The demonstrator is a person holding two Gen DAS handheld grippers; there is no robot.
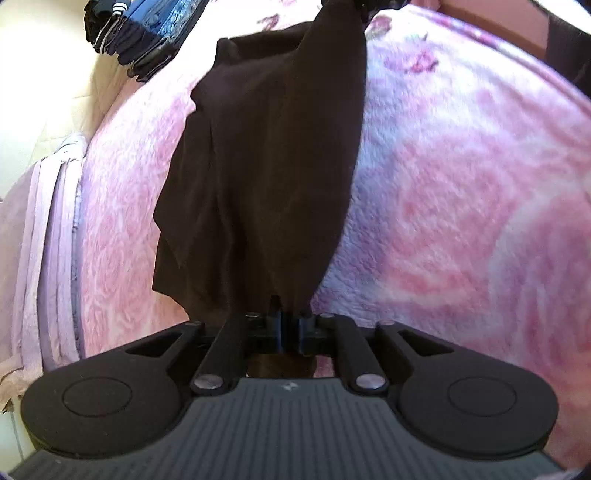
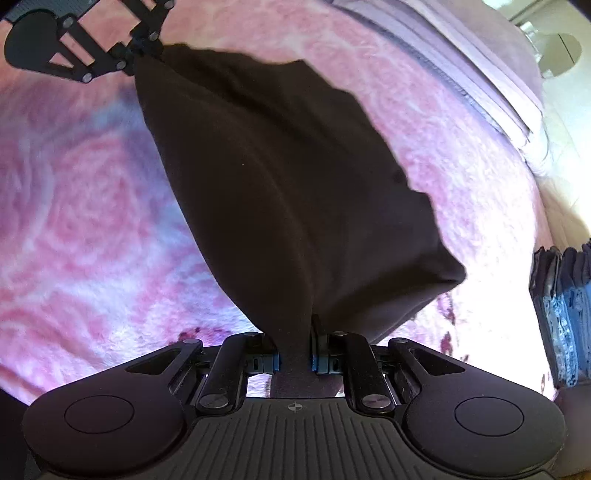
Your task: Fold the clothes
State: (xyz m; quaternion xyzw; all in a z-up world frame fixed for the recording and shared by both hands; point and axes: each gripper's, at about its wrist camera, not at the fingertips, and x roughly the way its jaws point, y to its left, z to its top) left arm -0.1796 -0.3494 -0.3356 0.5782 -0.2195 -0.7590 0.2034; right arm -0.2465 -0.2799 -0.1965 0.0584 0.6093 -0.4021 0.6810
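Note:
A dark brown garment (image 1: 266,158) hangs stretched between my two grippers above a pink floral blanket (image 1: 461,206). My left gripper (image 1: 290,317) is shut on one end of it. My right gripper (image 2: 293,350) is shut on the other end of the garment (image 2: 295,192). The right gripper also shows at the top of the left wrist view (image 1: 364,5), and the left gripper shows at the top left of the right wrist view (image 2: 142,50). The cloth sags and folds lengthwise between them, lifted off the bed.
A stack of folded dark and blue clothes (image 1: 144,33) lies near the bed's edge; it also shows in the right wrist view (image 2: 565,317). Folded pale pink bedding (image 1: 51,236) lies along one side. The pink blanket (image 2: 85,206) spreads under the garment.

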